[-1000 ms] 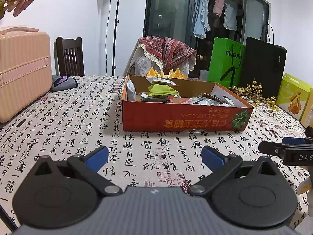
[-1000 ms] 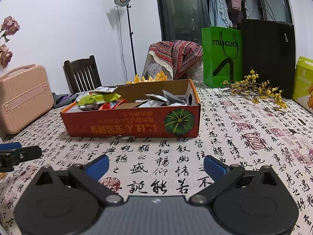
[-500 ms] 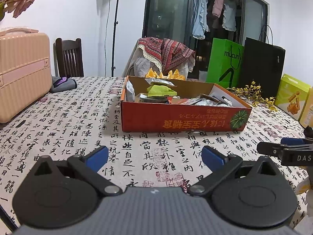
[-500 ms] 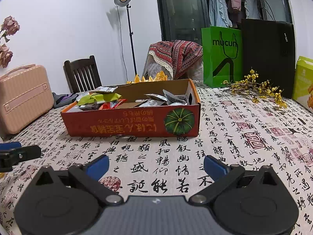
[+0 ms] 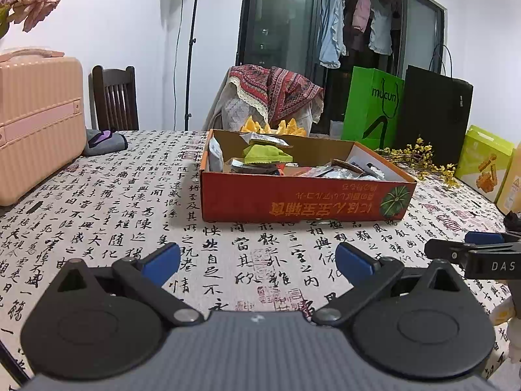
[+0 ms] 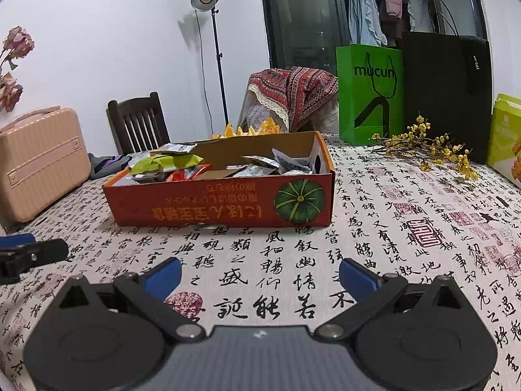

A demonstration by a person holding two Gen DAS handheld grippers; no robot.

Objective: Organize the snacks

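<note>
In the orange box (image 5: 302, 197), jumbled snack packets (image 5: 265, 155).

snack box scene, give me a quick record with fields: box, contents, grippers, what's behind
box: orange box open on top, on the table, pumpkin picture on its front
contents: loose snack packets, a green packet on top at the left end, silver packets at the right end
left gripper: open, empty, short of the box
right gripper: open, empty, short of the box
behind: green bag, black bag, yellow flowers
left side: pink suitcase, chair
</note>
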